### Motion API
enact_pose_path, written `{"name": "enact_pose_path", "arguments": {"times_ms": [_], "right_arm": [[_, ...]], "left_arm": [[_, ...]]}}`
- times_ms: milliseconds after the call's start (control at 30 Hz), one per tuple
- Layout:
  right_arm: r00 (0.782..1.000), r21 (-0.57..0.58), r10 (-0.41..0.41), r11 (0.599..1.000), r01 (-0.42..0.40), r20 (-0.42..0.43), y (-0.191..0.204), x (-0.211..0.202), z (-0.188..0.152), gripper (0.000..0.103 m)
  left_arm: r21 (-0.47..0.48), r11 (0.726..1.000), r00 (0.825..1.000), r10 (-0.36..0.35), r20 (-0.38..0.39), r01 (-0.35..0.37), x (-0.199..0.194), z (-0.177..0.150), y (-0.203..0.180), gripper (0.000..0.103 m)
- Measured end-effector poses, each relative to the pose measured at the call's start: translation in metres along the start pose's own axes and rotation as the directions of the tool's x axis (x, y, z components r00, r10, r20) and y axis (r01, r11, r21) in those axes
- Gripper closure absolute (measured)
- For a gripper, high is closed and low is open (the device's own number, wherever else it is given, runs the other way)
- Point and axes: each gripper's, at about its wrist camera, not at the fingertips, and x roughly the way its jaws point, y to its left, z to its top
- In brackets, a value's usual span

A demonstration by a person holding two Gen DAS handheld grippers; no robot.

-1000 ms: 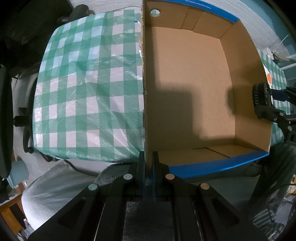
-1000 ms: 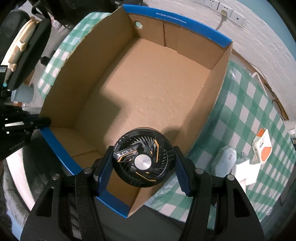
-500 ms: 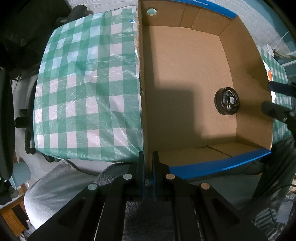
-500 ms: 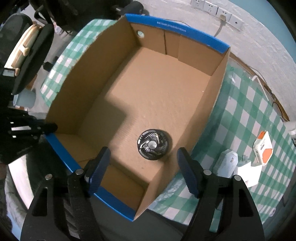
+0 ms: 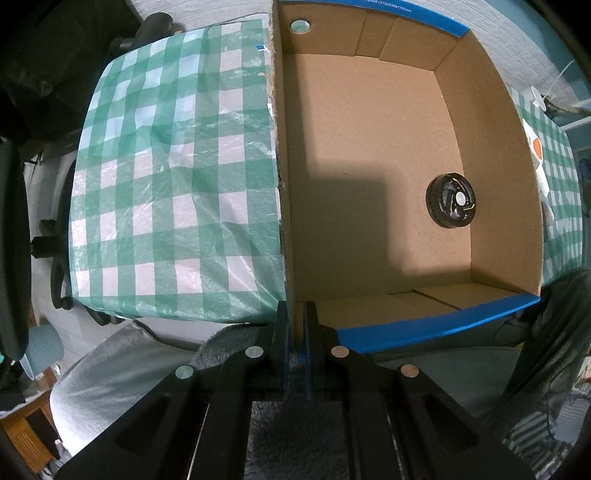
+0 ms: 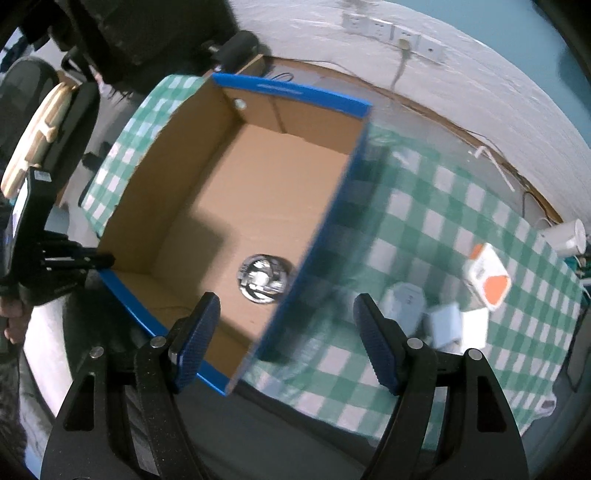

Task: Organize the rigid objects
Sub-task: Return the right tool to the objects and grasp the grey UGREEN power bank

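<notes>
An open cardboard box (image 5: pixel 369 155) with blue rims stands on the green checked table. A round black fan (image 5: pixel 450 201) lies flat on its floor near the right wall; it shows blurred in the right wrist view (image 6: pixel 264 278). My left gripper (image 5: pixel 295 325) is shut on the box's near left wall. My right gripper (image 6: pixel 284 317) is open and empty, high above the box's near right corner (image 6: pixel 236 384). White chargers (image 6: pixel 436 317) and a white and orange device (image 6: pixel 487 277) lie on the cloth right of the box.
The checked tablecloth (image 5: pixel 173 184) spreads left of the box. A white cup (image 6: pixel 565 236) stands at the table's far right. A wall socket strip (image 6: pixel 391 35) with a cable is behind. A dark chair (image 6: pixel 48 122) stands at the left.
My right gripper opened and dropped the fan into the box, then rose and moved right. The left gripper kept its hold on the box wall.
</notes>
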Motion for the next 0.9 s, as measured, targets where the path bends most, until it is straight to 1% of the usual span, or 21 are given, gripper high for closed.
{"name": "enact_pose_path", "arguments": {"times_ms": [233, 500, 567, 767, 900], "right_arm": [[0.999, 0.078, -0.038, 0.996, 0.040, -0.023, -0.052, -0.003, -0.022, 0.028], [0.996, 0.167, -0.031, 0.985, 0.045, -0.082, -0.105, 0.013, -0.051, 0.028], [0.995, 0.202, -0.013, 0.979, 0.033, -0.100, -0.117, 0.021, -0.059, 0.028], [0.988, 0.268, 0.015, 0.963, 0.026, -0.151, -0.138, 0.047, -0.079, 0.028], [0.984, 0.289, 0.029, 0.957, 0.024, -0.176, -0.142, 0.061, -0.088, 0.028]], "left_arm": [[0.003, 1.000, 1.000, 0.002, -0.001, -0.002, -0.001, 0.000, 0.000, 0.097], [0.010, 1.000, 1.000, 0.007, 0.000, -0.007, -0.002, -0.001, 0.001, 0.097], [0.009, 1.000, 1.000, 0.008, 0.000, -0.008, -0.003, -0.001, 0.000, 0.097], [0.010, 1.000, 1.000, 0.009, -0.001, -0.009, -0.003, -0.001, -0.001, 0.097], [0.010, 1.000, 1.000, 0.011, -0.001, -0.011, -0.003, 0.000, -0.001, 0.097]]}}
